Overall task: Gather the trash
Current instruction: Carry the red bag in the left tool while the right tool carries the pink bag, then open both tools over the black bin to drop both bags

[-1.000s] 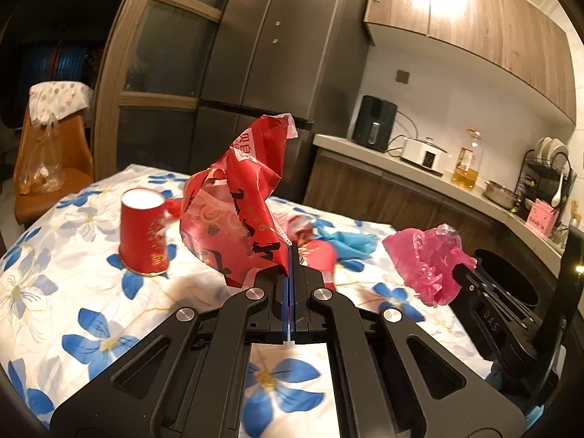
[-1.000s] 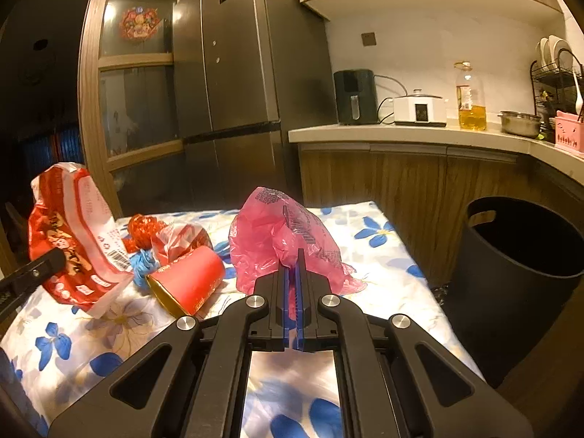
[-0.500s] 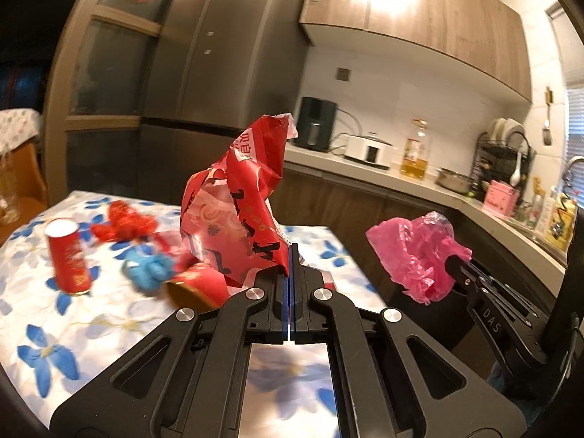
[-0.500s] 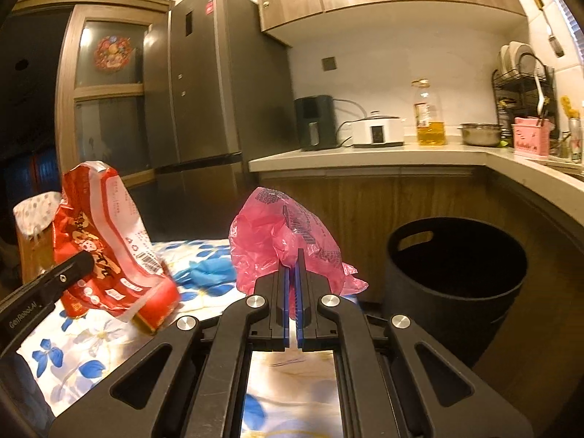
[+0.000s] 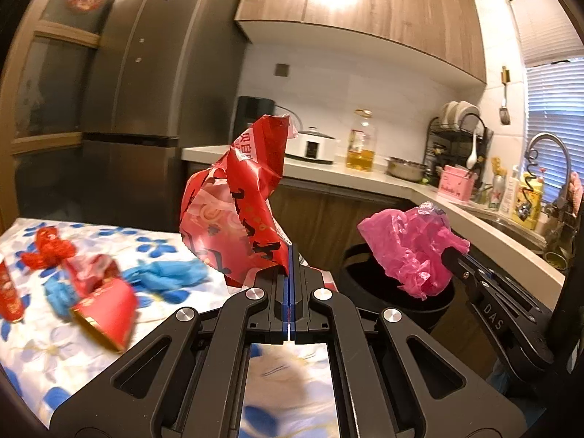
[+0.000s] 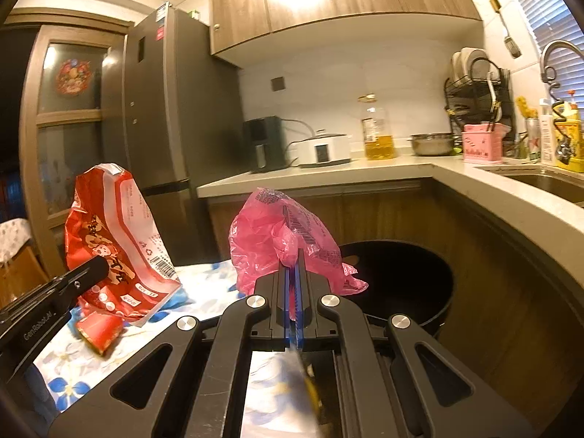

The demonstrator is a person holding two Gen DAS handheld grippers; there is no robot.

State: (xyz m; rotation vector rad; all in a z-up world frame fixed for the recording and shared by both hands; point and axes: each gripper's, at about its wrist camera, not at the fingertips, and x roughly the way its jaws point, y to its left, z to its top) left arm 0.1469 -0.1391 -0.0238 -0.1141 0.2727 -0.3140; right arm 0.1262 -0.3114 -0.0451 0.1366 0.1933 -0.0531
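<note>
My left gripper point(image 5: 291, 255) is clamped on the red snack bag point(image 5: 233, 208), held above the table edge point(image 5: 175, 233), left of the black bin point(image 6: 398, 273). My right gripper point(image 6: 296, 259) is pinched on the pink plastic bag point(image 6: 281, 233), just beside the bin's near rim. Procedure: bring each bag fully over the bin mouth before parting the jaws; release low, as light film may drift. A red paper cup point(image 5: 106, 310) and blue scraps point(image 5: 164, 273) lie on the table, left of the bin.
</note>
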